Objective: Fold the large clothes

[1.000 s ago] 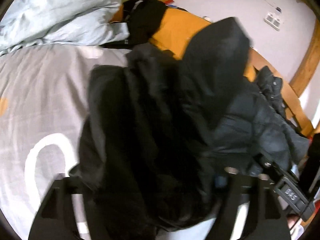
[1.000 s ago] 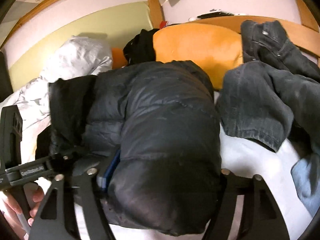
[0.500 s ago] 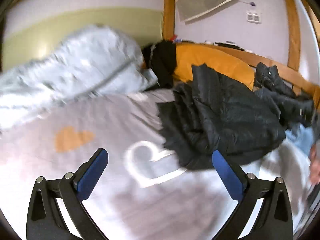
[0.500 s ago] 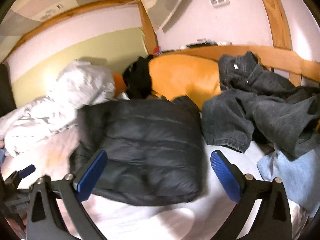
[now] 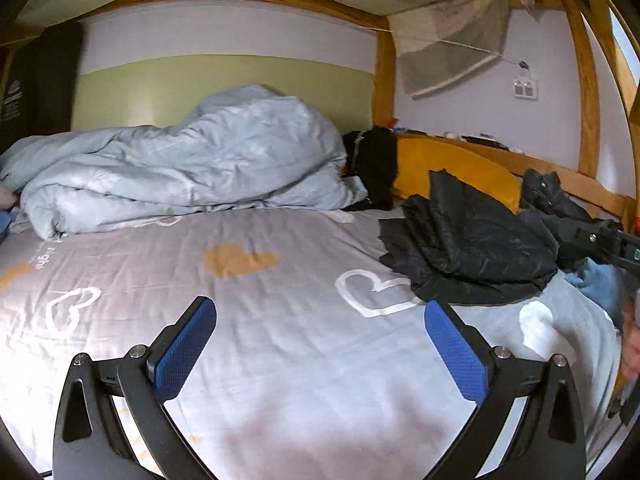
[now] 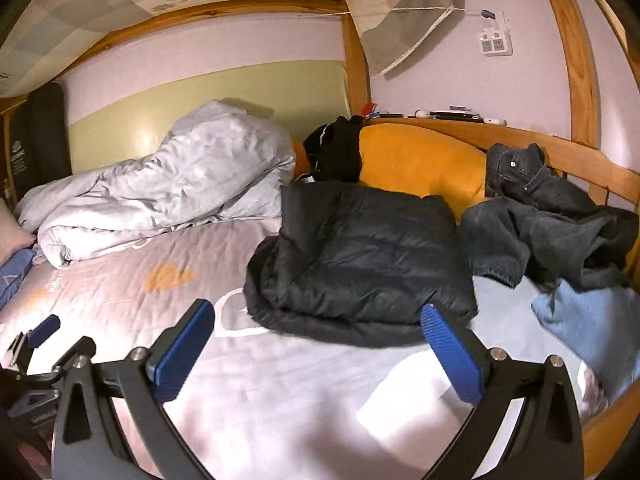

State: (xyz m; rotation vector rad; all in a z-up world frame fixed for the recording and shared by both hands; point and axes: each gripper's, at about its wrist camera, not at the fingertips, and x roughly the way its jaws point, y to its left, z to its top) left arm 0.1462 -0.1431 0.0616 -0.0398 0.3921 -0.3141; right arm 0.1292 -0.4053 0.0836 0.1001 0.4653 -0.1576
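A black puffer jacket [image 6: 360, 256] lies folded in a bundle on the grey heart-print bed sheet [image 6: 280, 380], in front of the orange pillow [image 6: 416, 164]. It also shows in the left wrist view [image 5: 472, 240] at the right. My right gripper [image 6: 318, 344] is open and empty, just short of the jacket's near edge. My left gripper [image 5: 320, 344] is open and empty over bare sheet [image 5: 280, 320], left of and well back from the jacket. The right gripper's body [image 5: 600, 240] shows at the right edge of the left wrist view.
A crumpled pale-blue duvet [image 5: 192, 168] lies along the back left. Dark jeans [image 6: 548, 220] and a light-blue garment [image 6: 592, 320] lie right of the jacket. A black garment [image 6: 340, 152] rests against the pillow. A wooden bed rail [image 6: 600, 172] runs behind.
Both grippers let go of the black jacket, opened and drew back. The jacket now lies folded on the bed instead of being held up close to the cameras.
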